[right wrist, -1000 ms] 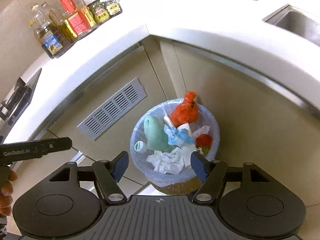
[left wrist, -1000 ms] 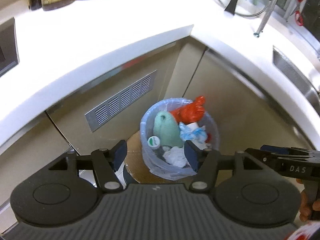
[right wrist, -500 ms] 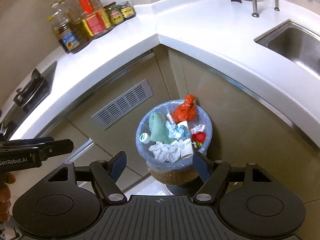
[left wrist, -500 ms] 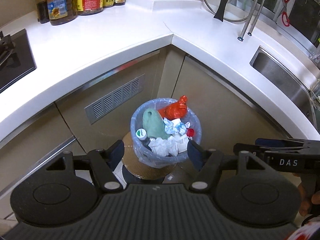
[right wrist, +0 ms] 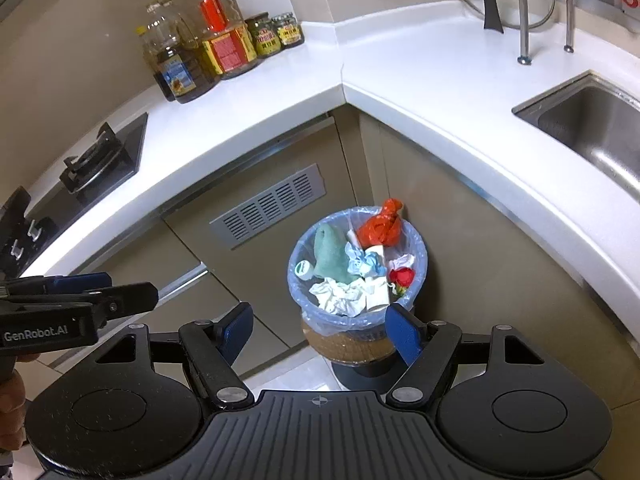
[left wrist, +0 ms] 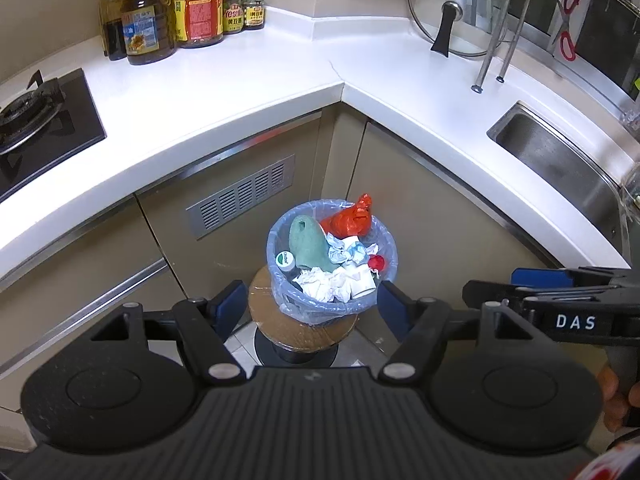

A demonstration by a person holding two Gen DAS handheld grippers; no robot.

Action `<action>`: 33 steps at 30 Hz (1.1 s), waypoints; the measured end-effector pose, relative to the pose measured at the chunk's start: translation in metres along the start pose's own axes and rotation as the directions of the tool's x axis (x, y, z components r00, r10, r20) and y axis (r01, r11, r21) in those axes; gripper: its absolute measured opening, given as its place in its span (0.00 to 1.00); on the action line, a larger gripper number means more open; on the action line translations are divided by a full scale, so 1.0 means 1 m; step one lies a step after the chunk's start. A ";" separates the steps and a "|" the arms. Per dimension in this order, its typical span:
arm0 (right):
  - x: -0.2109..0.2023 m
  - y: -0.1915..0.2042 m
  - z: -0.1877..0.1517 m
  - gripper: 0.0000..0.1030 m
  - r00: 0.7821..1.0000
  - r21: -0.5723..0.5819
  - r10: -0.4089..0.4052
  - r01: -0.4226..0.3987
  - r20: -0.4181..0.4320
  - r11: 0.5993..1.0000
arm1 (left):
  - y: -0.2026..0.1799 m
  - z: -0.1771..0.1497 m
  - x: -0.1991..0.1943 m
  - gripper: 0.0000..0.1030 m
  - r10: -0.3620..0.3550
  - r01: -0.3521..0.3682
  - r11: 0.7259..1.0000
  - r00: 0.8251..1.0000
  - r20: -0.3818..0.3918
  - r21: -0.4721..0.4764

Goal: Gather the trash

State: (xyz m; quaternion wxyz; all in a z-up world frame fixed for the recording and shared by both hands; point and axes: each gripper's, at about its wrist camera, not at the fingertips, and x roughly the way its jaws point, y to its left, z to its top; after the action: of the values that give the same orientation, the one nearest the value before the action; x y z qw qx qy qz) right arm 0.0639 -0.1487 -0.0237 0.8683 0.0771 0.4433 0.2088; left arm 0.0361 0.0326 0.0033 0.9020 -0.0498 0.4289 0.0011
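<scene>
Full trash bin (blue liner overflowing) is framed from above — left gripper opening, right gripper wide, both empty; liner rim likely to be gathered next.

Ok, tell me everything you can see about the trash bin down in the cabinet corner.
The trash bin is small and round, lined with a thin pale-blue plastic bag folded over its rim. It stands upright on a brown disc above a dark base, and looks heaped full: an orange bag, green cloth, crumpled white and blue paper, something red, a small white-and-green lid. Neither gripper touches it.

sink cut by right edge | stove cut by left edge
</scene>
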 end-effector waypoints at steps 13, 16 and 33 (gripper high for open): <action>-0.022 0.018 -0.010 0.71 0.998 0.024 -0.059 0.059 0.014 0.998 | 0.003 -0.006 -0.015 0.69 -0.045 0.046 0.997 0.999 -0.010 0.054; -0.026 0.018 -0.013 0.71 0.998 0.028 -0.068 0.068 0.012 0.997 | 0.000 -0.009 -0.017 0.69 -0.053 0.054 0.997 0.999 -0.011 0.061; -0.041 0.020 -0.017 0.71 0.996 0.015 -0.077 0.077 0.039 0.997 | -0.003 -0.012 -0.028 0.69 -0.069 0.067 0.994 0.998 0.015 0.083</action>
State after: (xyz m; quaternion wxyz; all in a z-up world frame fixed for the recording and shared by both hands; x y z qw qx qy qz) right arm 0.0234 -0.1488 0.0028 0.8838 0.0700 0.4300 0.1706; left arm 0.0097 0.0300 0.0177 0.9065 -0.0269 0.4187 -0.0470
